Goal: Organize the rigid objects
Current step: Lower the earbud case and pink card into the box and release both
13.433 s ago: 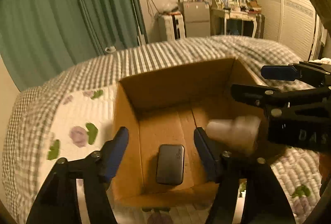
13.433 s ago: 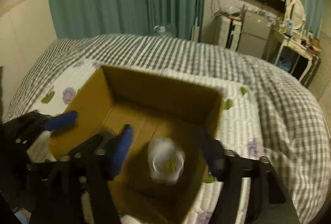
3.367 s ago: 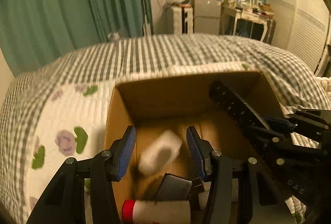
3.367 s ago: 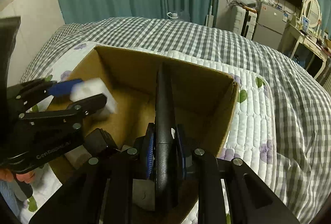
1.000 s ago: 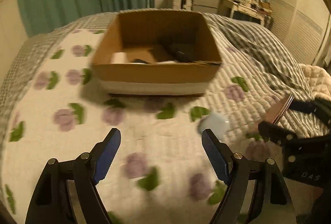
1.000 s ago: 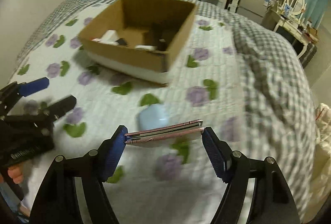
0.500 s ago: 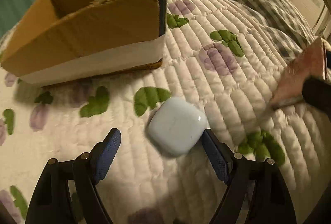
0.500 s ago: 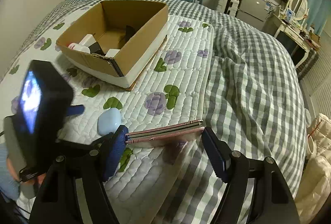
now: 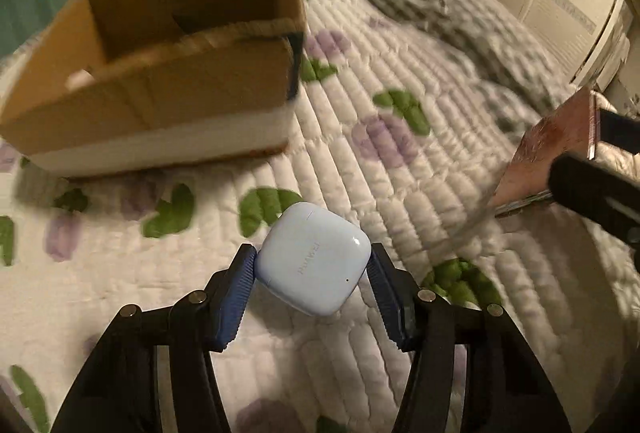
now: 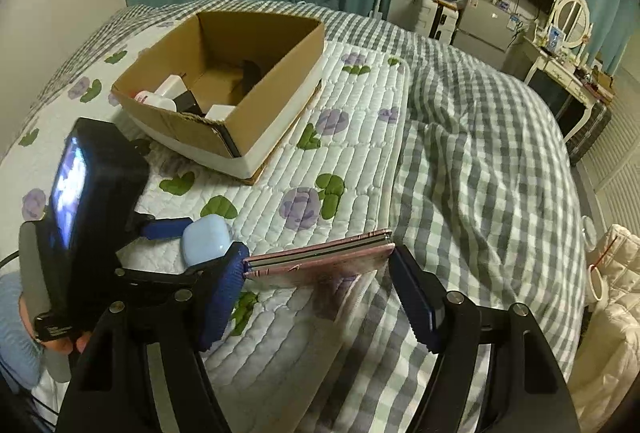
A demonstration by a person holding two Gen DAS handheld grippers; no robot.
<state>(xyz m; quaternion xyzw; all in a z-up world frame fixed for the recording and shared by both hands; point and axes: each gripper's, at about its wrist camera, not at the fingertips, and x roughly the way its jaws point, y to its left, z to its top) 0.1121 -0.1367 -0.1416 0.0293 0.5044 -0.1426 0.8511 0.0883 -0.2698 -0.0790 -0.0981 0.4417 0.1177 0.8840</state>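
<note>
Here the pale blue earbud case (image 9: 313,258) sits pinched between the blue pads of the left gripper (image 9: 312,275), low over the flowered quilt (image 9: 360,161). Just beside it, the right gripper (image 10: 318,265) clamps a flat pink mirror-like compact (image 10: 320,259) by its two ends, edge-on and roughly level. Farther up the bed stands the open cardboard box (image 10: 276,101), with a few white and dark items inside. A grey checked blanket (image 10: 480,173) covers the far side.

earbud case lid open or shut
Shut. In the left wrist view the earbud case shows one smooth rounded shell with only a thin seam, no gap, pinched between the left gripper fingers.
</note>
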